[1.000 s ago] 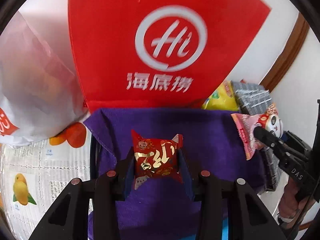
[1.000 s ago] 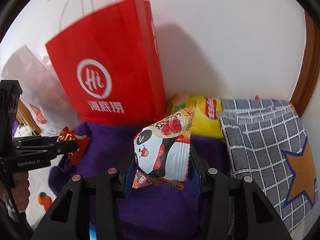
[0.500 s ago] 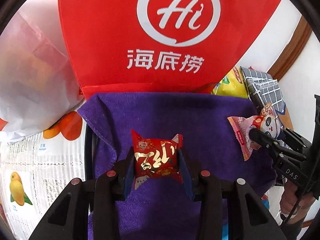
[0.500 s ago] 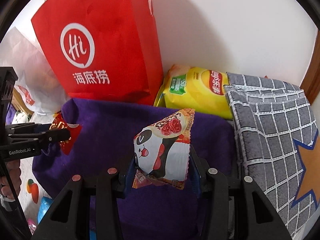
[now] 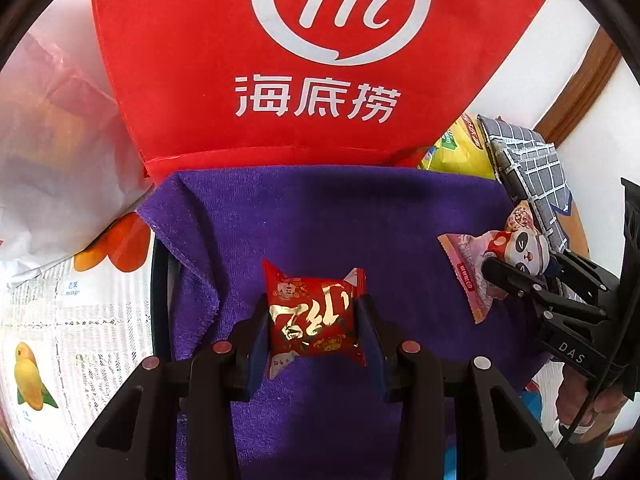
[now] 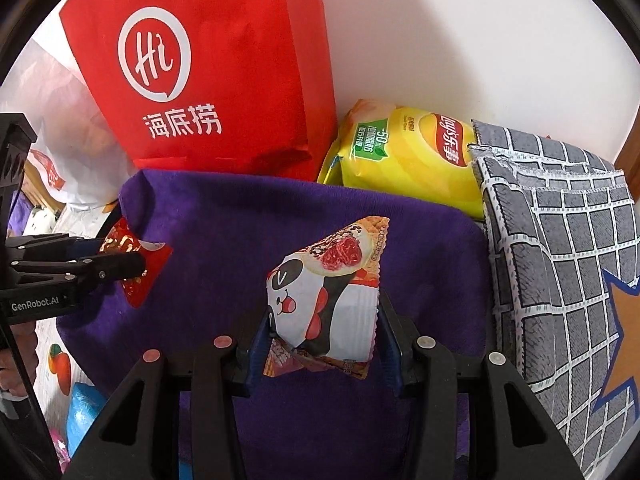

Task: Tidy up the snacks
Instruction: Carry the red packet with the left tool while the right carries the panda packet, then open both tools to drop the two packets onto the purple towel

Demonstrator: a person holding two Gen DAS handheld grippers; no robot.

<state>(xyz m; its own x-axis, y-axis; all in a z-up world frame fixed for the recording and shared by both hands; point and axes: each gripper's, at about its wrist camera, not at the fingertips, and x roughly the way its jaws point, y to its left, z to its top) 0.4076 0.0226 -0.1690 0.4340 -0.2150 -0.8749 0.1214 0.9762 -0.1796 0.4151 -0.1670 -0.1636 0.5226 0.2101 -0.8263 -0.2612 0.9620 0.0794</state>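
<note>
Over purple towel [image 5: 320,208], red packet [image 5: 314,316] sits clamped between left fingers [image 5: 256,332].

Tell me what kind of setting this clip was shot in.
Probably a home, a table corner against a wall: a fruit-print tablecloth, a red paper shopping bag, a bag of crisps and a purple towel spread out for sorting snacks.

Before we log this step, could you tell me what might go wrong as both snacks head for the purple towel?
1. The panda snack packet is pinched low in the right gripper, most of it above the fingers; it may tip on release.
2. The red snack packet, in the left gripper, may slide on the rumpled purple towel.
3. Both grippers converge; they may bump.
</note>
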